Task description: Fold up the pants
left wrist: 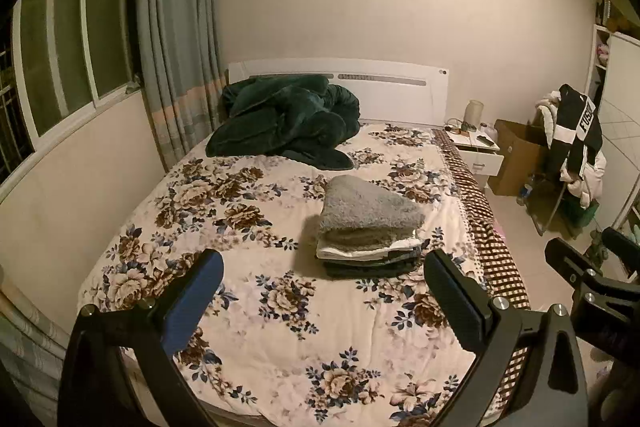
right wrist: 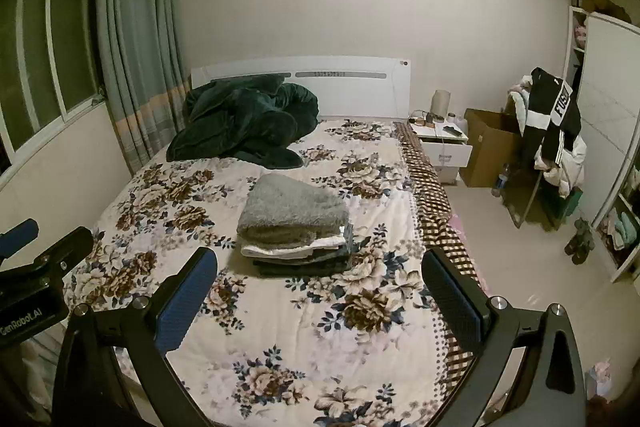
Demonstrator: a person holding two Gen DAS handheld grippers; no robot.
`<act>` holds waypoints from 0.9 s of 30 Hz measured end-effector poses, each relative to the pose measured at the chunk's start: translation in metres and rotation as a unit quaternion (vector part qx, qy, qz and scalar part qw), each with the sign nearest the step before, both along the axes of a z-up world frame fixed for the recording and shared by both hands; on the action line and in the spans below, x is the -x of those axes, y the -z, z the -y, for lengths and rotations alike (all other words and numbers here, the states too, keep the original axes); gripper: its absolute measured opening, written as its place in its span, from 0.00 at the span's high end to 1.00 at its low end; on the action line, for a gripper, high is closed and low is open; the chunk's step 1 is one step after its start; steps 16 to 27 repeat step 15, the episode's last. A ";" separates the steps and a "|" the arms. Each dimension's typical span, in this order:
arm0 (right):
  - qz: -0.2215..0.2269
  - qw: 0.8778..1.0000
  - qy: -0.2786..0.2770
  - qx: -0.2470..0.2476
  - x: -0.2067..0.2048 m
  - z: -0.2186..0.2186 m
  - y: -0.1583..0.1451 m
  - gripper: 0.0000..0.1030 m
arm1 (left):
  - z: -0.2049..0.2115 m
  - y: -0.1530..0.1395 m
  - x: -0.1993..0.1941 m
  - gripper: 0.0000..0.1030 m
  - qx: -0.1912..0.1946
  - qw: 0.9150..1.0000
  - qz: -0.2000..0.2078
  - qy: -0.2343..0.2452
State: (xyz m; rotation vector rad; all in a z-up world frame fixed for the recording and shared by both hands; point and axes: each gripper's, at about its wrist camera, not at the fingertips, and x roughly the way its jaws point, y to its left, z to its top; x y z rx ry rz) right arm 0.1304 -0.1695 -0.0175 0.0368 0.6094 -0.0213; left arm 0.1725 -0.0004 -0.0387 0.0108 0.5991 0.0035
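- Folded garments are seen stacked mid-bed, a fuzzy grey piece [left wrist: 370,213] uppermost on the stack of folded clothes [right wrist: 298,247]; which layer is the pants cannot be told.
- Straight ahead of both pairs of tongs the stack is found, well apart from the fingertips and touched by neither.
- In the left wrist view the stack is framed nearer the right-hand finger; in the right wrist view it is framed nearly midway between the fingers, so the right tongs [right wrist: 320,283] are judged slightly better lined up.
- The stack's long axis is seen running across the bed, roughly crosswise to the line of approach, with folded edges turned toward the cameras.
- The left tongs [left wrist: 324,285] are held wide apart with nothing between the blue pads; the right tongs are likewise spread wide and hold nothing.
- Each tool is glimpsed at the edge of the other's view, the two held side by side above the foot of the bed.
- A floral bedspread [left wrist: 280,327] is seen lying fairly flat over the bed, a soft surface likely to give under pressure.
- A dark green blanket [left wrist: 284,119] is heaped by the white headboard [right wrist: 352,87].
- Beyond, a curtained window, a nightstand [right wrist: 444,143], a cardboard box and a chair draped with clothes [right wrist: 554,131] are shown.
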 end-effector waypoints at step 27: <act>-0.008 1.000 -0.020 -0.002 -0.005 0.002 0.005 0.00 | -0.003 0.001 0.012 0.01 -0.011 1.000 0.006 -0.016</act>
